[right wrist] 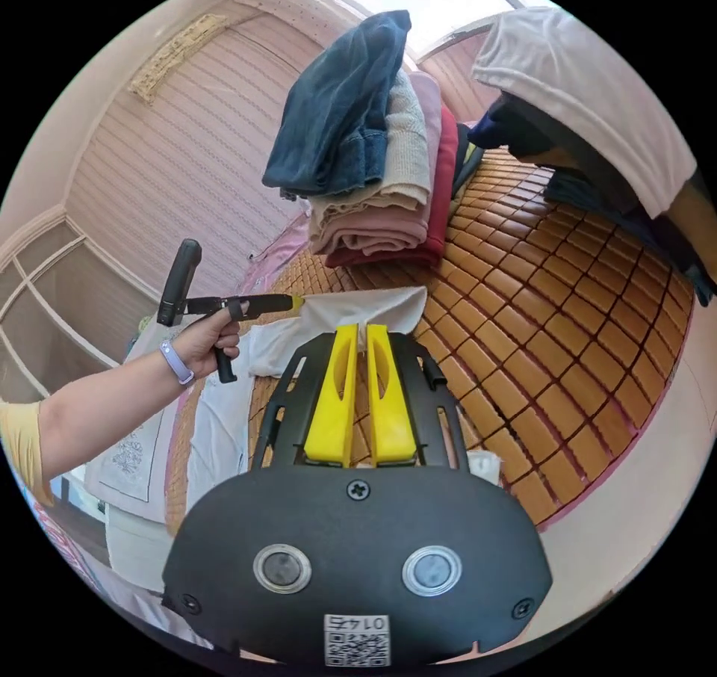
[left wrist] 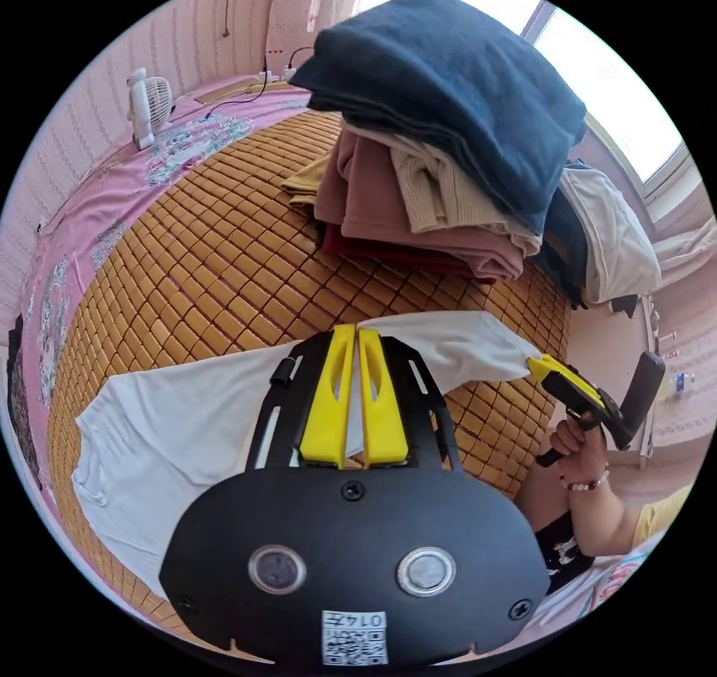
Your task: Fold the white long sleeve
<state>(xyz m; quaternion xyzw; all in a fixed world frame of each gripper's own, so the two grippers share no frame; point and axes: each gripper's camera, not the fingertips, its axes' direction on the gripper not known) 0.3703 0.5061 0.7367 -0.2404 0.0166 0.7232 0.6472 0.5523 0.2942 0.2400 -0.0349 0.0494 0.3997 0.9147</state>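
The white long sleeve (left wrist: 172,423) lies spread on a bamboo mat (left wrist: 209,258), its top edge lifted between the two grippers. In the left gripper view my left gripper (left wrist: 357,329) is shut on that edge, and the right gripper (left wrist: 539,367), held by a hand, pinches the cloth's far corner. In the right gripper view my right gripper (right wrist: 364,327) is shut on the white long sleeve (right wrist: 358,307). There the left gripper (right wrist: 297,303), held in a hand, grips the same edge further along.
A tall stack of folded clothes (left wrist: 433,146) (right wrist: 373,154), dark blue on top, stands on the mat just beyond the shirt. Another pile of white and dark clothes (left wrist: 612,243) (right wrist: 590,94) lies beside it. A small fan (left wrist: 146,105) stands on the pink sheet (left wrist: 112,199).
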